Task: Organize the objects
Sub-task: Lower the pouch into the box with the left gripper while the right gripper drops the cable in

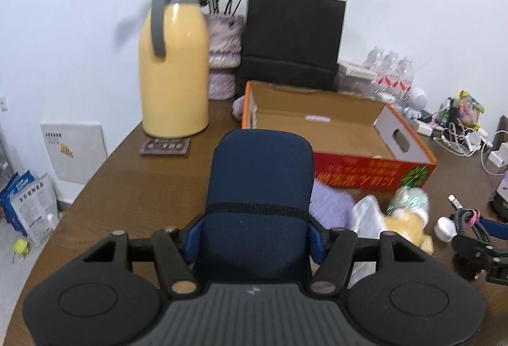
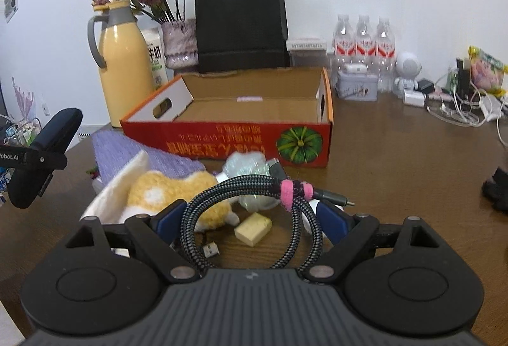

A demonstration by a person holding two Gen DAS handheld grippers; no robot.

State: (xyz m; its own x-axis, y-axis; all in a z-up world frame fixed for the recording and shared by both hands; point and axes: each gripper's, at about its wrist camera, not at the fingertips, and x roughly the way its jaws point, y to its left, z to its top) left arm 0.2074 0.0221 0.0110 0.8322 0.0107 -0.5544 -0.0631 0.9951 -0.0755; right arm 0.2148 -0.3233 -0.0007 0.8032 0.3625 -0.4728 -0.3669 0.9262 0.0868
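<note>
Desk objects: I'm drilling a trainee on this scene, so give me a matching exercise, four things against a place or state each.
Things:
1. navy case
2. braided cable
3. yellow jug
4. orange box

Places or states:
A. open, nearly empty
B. coiled, tied with a pink strap
C. standing left of the flower vase
D. held between the left gripper's jaws

Pairs: 1-D, 2-B, 3-C, 4-A
</note>
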